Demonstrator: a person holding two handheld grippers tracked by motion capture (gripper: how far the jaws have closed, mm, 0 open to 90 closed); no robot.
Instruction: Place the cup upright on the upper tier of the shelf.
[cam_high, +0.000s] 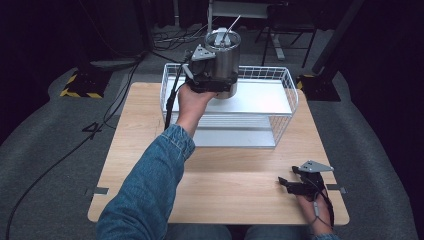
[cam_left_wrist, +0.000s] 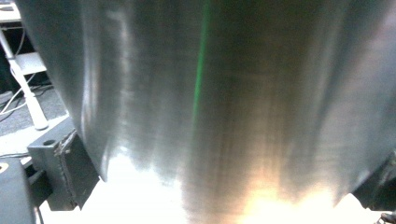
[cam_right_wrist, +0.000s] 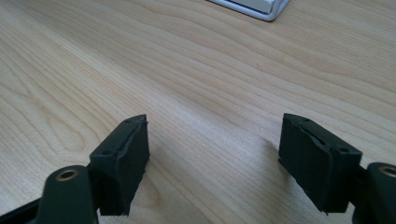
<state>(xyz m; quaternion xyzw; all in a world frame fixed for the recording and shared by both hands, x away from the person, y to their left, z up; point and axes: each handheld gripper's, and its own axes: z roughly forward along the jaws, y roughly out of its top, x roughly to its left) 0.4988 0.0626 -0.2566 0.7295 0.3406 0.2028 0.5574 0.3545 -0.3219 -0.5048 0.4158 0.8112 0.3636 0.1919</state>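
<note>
Standing upright with its long axis vertical, the brushed stainless-steel tumbler with a clear lid and straw (cam_high: 223, 59) is clamped low on its wall by the left tongs (cam_high: 212, 80), its lid and straw pointing up above them. In the left gripper view the steel wall (cam_left_wrist: 210, 107) sits right against the camera. Just below and beyond the left tongs lies the white wire basket (cam_high: 285, 107); the tumbler is held at its rear left part, and whether its base rests on the pale panel inside I cannot tell. The right tongs (cam_right_wrist: 212, 158) rest with jaws apart on the light wooden surface (cam_high: 230, 175), well apart from the basket, bare wood between them.
</note>
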